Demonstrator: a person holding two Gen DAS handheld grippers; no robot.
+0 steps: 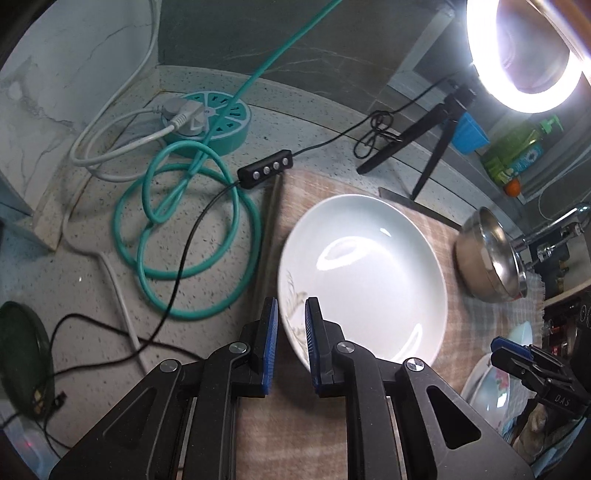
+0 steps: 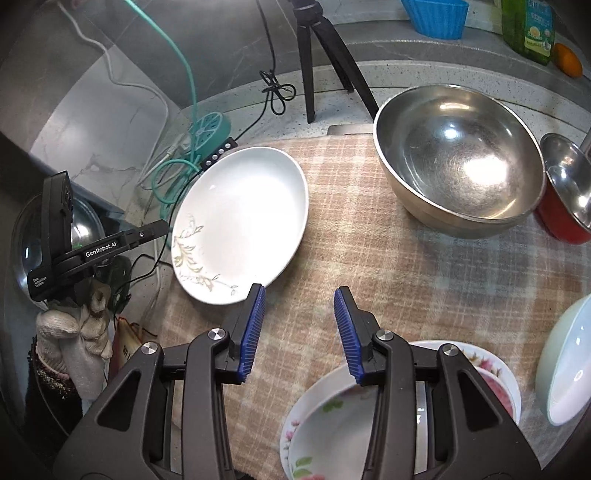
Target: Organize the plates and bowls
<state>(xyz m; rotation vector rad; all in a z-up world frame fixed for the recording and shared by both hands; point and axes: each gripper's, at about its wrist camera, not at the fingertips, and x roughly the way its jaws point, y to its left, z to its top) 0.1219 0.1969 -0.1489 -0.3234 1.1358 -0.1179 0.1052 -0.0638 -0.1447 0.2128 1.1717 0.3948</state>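
Observation:
A white plate with a leaf pattern (image 1: pixel 364 273) lies on the checked cloth (image 1: pixel 314 192); it also shows in the right wrist view (image 2: pixel 240 221). My left gripper (image 1: pixel 291 325) is open, its fingers either side of the plate's near rim without closing on it. My right gripper (image 2: pixel 299 306) is open and empty above the cloth (image 2: pixel 351 251), just right of the plate. A large steel bowl (image 2: pixel 458 158) stands at the back right. Flowered dishes (image 2: pixel 332 417) are stacked below my right gripper. A pale green bowl (image 2: pixel 569 362) sits at the right edge.
A teal power hub (image 1: pixel 218 122) with teal cable coils (image 1: pixel 184 236) and a black cable lies on the counter to the left. A ring light on a black tripod (image 1: pixel 424 140) stands behind the cloth. A red-and-steel bowl (image 2: pixel 565 199), a blue cup and a soap bottle (image 2: pixel 532 26) are at the right.

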